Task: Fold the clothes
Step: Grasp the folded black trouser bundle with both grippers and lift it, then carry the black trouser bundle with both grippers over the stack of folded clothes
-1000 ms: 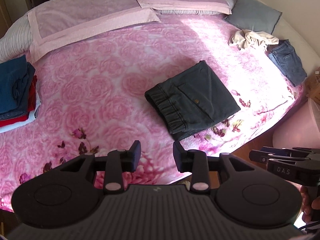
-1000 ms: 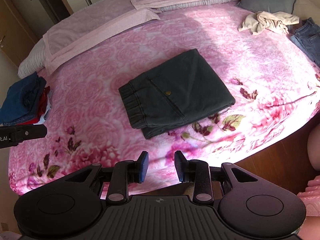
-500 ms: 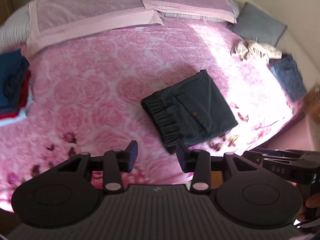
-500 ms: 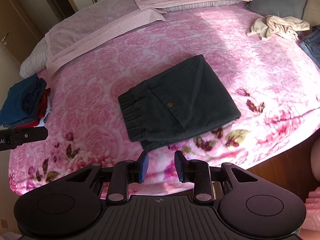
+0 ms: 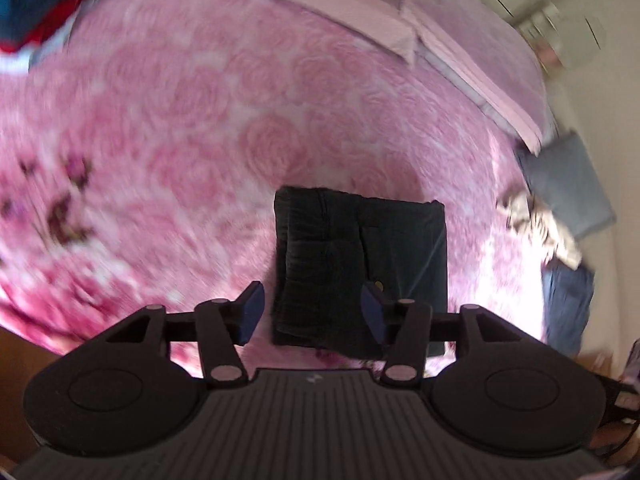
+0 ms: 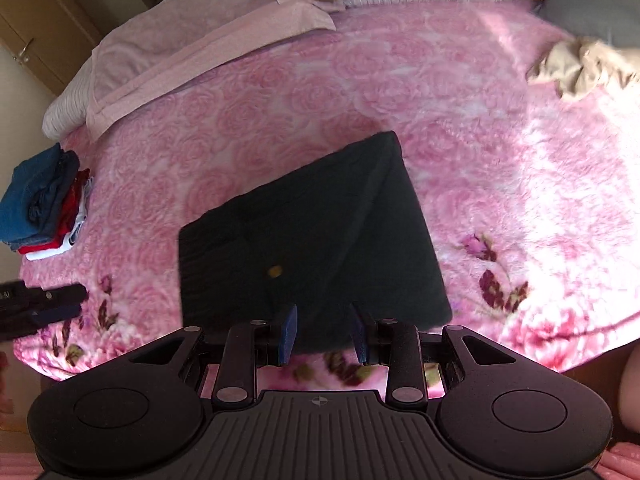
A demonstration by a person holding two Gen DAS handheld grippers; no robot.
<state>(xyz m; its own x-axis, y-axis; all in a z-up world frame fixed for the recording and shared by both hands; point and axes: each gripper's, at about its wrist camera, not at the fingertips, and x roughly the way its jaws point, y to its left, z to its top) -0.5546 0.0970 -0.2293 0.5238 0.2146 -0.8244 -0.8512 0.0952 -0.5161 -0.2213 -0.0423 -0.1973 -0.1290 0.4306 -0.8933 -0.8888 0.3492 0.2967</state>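
Observation:
Dark folded trousers (image 5: pixel 360 256) lie on the pink rose blanket (image 5: pixel 192 128) near the bed's front edge; they also show in the right wrist view (image 6: pixel 316 232). My left gripper (image 5: pixel 312 312) is open and empty, just above the trousers' near edge. My right gripper (image 6: pixel 322 334) is open and empty, over the trousers' near edge. The left gripper's tips show at the left of the right wrist view (image 6: pixel 48 304).
A stack of folded blue, red and white clothes (image 6: pixel 44 204) sits at the bed's left edge. A crumpled beige garment (image 6: pixel 580 66), jeans (image 5: pixel 568 304) and a grey cushion (image 5: pixel 568 184) lie at the right. Pink pillows (image 6: pixel 208 40) lie at the head.
Both grippers have moved forward to the trousers. The left one swung right, turned and opened wider; its view is blurred.

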